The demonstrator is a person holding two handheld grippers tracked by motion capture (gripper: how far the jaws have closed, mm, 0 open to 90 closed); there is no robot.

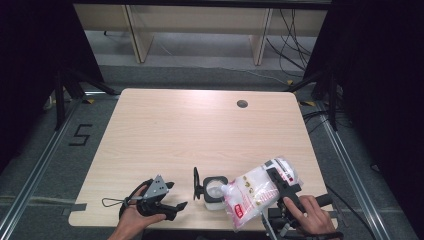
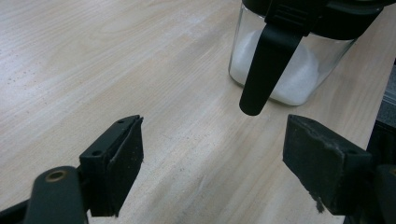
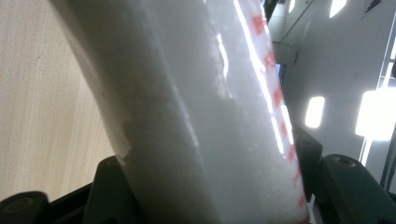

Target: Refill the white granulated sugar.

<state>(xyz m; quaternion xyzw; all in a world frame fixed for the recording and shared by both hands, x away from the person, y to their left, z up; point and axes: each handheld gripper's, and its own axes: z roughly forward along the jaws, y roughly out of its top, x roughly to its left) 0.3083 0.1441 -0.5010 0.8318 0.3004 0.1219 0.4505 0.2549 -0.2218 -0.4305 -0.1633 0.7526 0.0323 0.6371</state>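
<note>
A clear glass jar with white powder in it stands near the table's front edge, its black lid swung open to the left. My right gripper is shut on a white pouch with red print, tilted so its spout sits over the jar's mouth. In the right gripper view the pouch sits between the jaws of my right gripper. My left gripper rests open left of the jar, holding nothing. In the left gripper view the open left gripper faces the jar and a hanging black latch.
The light wooden table has a round cable hole at the back right. Dark curtains and black stands flank it, wooden furniture legs stand behind, and a "5" is taped on the floor at left.
</note>
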